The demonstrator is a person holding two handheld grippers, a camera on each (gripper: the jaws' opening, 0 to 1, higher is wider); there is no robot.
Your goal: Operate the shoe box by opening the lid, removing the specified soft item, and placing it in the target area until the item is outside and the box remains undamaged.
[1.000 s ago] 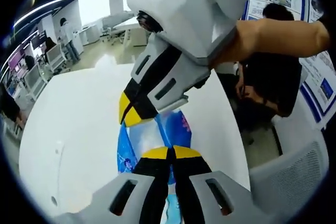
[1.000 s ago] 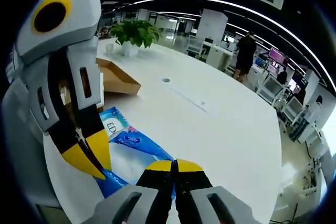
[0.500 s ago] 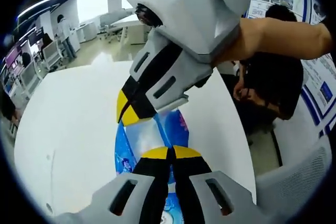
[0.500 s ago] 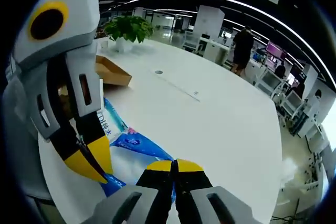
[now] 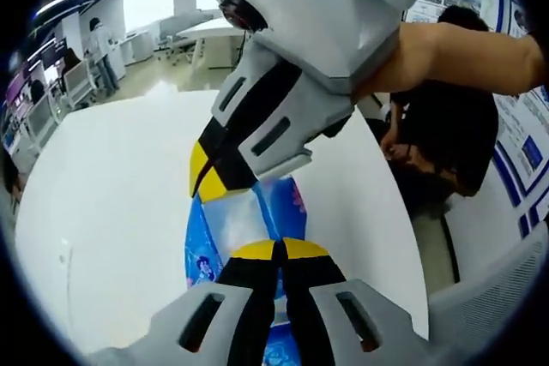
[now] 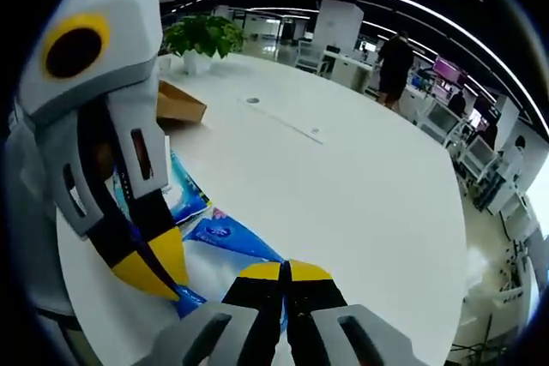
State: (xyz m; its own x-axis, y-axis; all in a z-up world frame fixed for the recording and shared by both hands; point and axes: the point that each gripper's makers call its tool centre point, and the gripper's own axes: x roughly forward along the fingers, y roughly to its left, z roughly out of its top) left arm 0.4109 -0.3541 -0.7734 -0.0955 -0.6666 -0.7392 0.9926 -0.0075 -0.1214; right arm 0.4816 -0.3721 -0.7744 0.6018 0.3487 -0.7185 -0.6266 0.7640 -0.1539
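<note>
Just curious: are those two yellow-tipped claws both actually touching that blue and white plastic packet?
Touching. The left gripper view shows the left gripper and the right gripper both pinching the blue and white plastic packet.

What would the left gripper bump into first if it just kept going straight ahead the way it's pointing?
Probably the right gripper: its yellow tips sit directly ahead of the left gripper, both shut on the blue soft pack. Beyond lies the white table. Depth is uncertain.

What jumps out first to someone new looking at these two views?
The blue-and-white soft packet held over the white table, pinched at opposite ends by the left gripper and right gripper, both shut. Next, the open cardboard box beside a potted plant at the table's far edge.
</note>
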